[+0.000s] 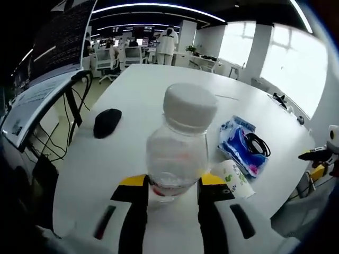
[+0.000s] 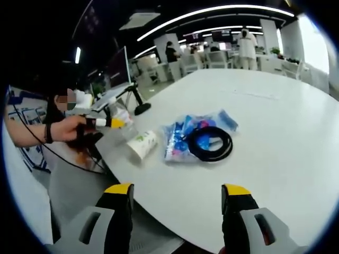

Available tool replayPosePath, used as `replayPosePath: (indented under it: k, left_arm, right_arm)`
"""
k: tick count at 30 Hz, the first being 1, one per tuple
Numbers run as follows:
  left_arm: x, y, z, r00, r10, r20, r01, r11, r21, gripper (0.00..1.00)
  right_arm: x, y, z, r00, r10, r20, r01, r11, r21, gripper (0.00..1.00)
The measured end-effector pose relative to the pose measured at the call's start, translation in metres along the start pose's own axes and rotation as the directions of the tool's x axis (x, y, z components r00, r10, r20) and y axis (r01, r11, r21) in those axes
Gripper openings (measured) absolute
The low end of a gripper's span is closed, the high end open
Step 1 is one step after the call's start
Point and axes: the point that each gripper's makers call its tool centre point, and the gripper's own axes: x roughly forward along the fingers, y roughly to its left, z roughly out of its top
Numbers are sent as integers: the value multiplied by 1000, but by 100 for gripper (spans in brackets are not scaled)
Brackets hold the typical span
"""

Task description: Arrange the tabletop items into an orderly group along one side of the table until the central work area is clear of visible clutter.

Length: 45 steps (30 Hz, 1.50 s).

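— Office space all round: ceiling light strips, desks and chairs at the back, and a big white table (image 1: 159, 90) up front. What does the left gripper view give you?

— Left gripper (image 1: 173, 186) is clenched on a clear plastic bottle (image 1: 177, 151) with a white cap (image 1: 189, 107); the bottle stands upright between the yellow-tipped jaws, near the table's edge. A black computer mouse (image 1: 107, 122) lies to its left, well apart. To its right lies a paper cup (image 1: 233, 179) on its side, and beyond that a blue plastic packet (image 1: 241, 144) with a coiled black cable (image 1: 257, 144) on it.

— And the right gripper view?

— Right gripper (image 2: 177, 203) is released, jaws wide apart, hovering above the table edge with nothing between them. Ahead of it the cable (image 2: 210, 143) rests on the blue packet (image 2: 183, 135), with the cup (image 2: 142, 144) tipped over just beside the packet. Farther left, a hand (image 2: 71, 128) holds the other gripper (image 2: 108, 123) at the bottle (image 2: 123, 119), which is hard to make out there. A person in white (image 2: 247, 45) stands far behind the table.
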Motion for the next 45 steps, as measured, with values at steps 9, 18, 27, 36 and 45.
replayPosePath:
  k: [9,18,27,36,45]
  left_arm:
    - [19,8,21,1000,9,8,-9,1000,-7,35]
    - [46,18,48,1000,5,19,-5,1000,-21,35]
    - [69,23,68,1000,3,27,-2,999,-36,36]
    - [86,20,82,1000,-5,28,6,999,-39,36]
    - [97,20,90,1000,-5,22,6,999,-38,36]
  right_arm:
    - [3,-4,6,1000,1,1,-1,1000,-6,68]
    - [3,-4,2,1000,4,-17,-4,1000,-10,68]
    - [-3,-9,-7,999,-11,-32,11,1000,3,68]
    - [-1,-12,-6,999,-18,-33,18,1000,12,68]
    - [0,-10,-9,999,-14,-44,14,1000,15,68]
